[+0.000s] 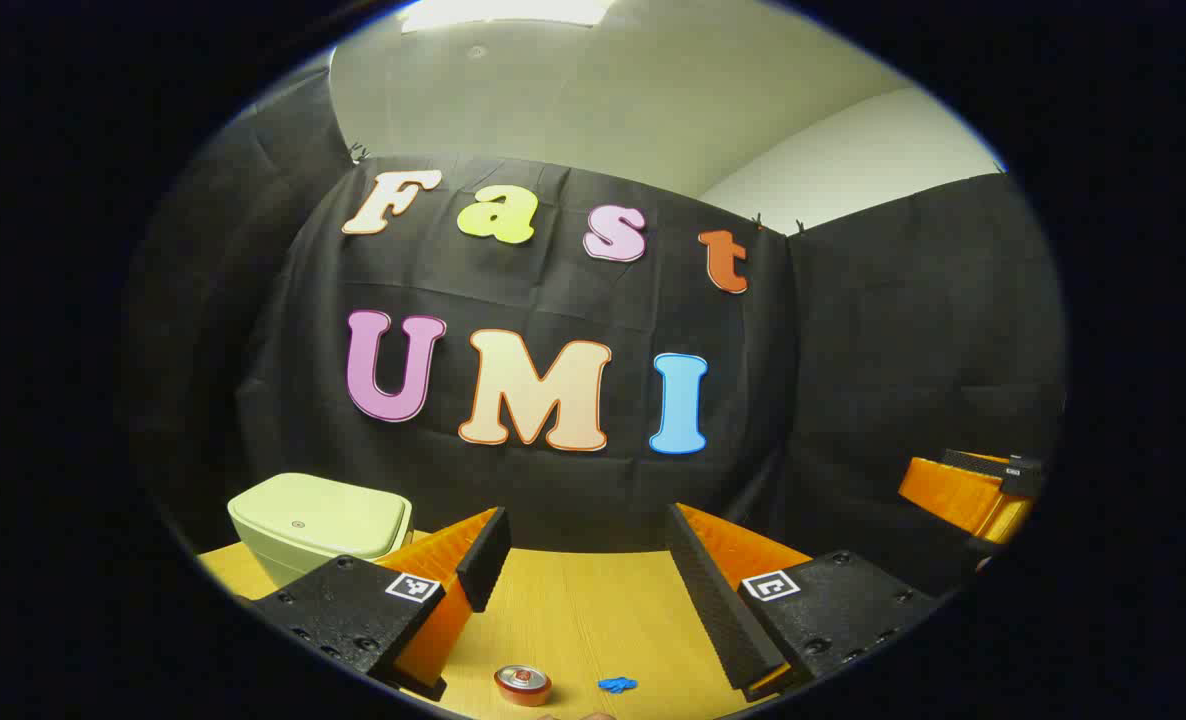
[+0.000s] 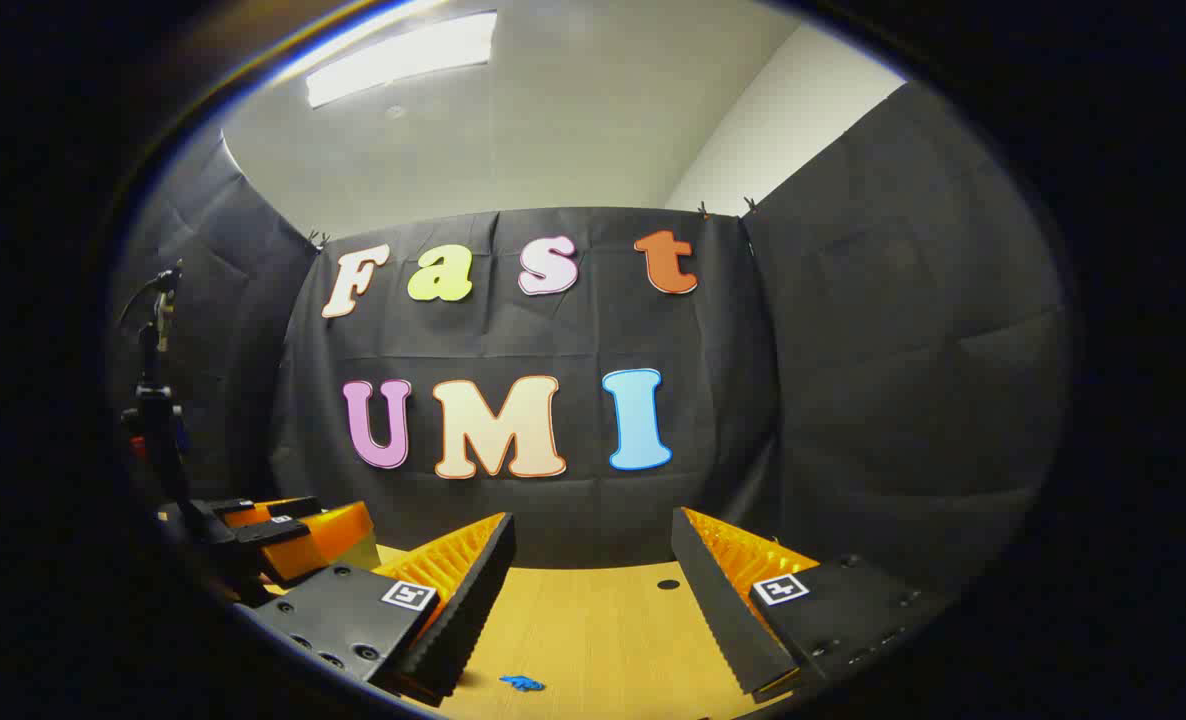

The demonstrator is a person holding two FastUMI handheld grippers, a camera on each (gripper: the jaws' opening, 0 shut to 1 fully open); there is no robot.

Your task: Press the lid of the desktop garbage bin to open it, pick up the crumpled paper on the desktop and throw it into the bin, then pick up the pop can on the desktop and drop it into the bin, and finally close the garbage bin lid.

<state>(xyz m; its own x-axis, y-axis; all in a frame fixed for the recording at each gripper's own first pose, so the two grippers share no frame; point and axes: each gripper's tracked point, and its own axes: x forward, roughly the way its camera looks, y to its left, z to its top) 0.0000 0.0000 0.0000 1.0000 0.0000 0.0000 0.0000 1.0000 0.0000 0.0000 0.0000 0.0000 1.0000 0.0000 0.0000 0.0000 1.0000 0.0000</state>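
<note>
On the wooden desktop [image 1: 573, 610] of the booth, the pale green garbage bin [image 1: 318, 520] sits with its lid down, off to the left of and beyond the left gripper [image 1: 578, 560], whose fingers stand wide apart over bare table with nothing between them. The right gripper [image 2: 593, 570] is likewise spread open and empty, and from its view the left gripper [image 2: 293, 530] lies to its left. A pop can [image 1: 523, 684] stands upright near the table's front edge, just below and between the left gripper's fingers, with a small blue scrap [image 1: 616, 684] beside it. The left hand looks the nearer to the bin, so the opening press on the lid would likely mean a reach left and forward.
</note>
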